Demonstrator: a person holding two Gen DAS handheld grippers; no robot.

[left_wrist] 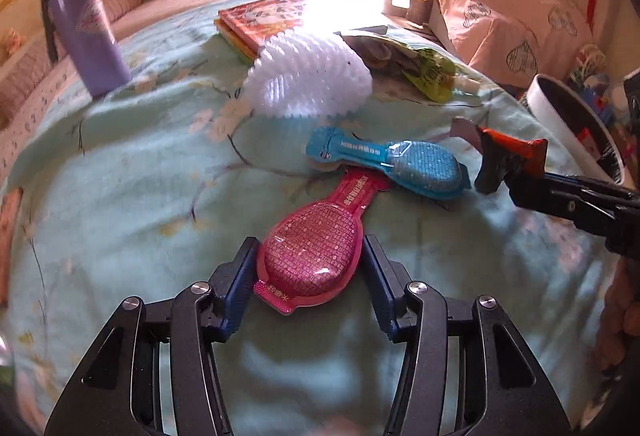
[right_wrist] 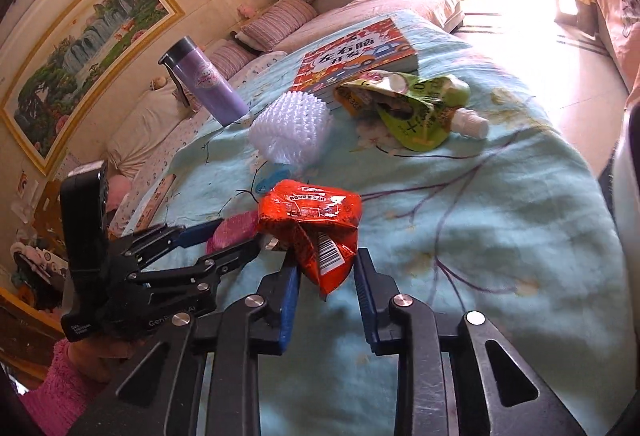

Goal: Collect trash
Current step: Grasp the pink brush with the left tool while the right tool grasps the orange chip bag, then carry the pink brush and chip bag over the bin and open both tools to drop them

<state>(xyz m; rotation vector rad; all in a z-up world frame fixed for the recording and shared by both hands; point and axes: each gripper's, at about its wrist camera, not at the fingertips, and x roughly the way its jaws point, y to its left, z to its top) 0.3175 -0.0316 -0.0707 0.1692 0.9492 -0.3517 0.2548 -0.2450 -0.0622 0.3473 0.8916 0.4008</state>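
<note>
My left gripper (left_wrist: 310,256) has its fingers on both sides of a pink blister pack (left_wrist: 316,254) lying on the teal bedspread (left_wrist: 120,196); the fingers touch its edges. A blue blister pack (left_wrist: 394,164) lies just beyond it. My right gripper (right_wrist: 326,272) holds a crumpled orange wrapper (right_wrist: 316,224) between its fingers, above the bedspread (right_wrist: 500,220). In the left wrist view the right gripper (left_wrist: 508,164) with the orange wrapper (left_wrist: 520,148) is at the right. A white foam net (left_wrist: 308,76) and a green spout pouch (left_wrist: 424,70) lie farther back.
A purple tumbler (left_wrist: 86,28) stands at the back left. Picture books (left_wrist: 264,16) lie at the back of the bed. A white-rimmed bin (left_wrist: 576,128) stands off the bed's right edge. Pillows and a sofa lie behind the bed.
</note>
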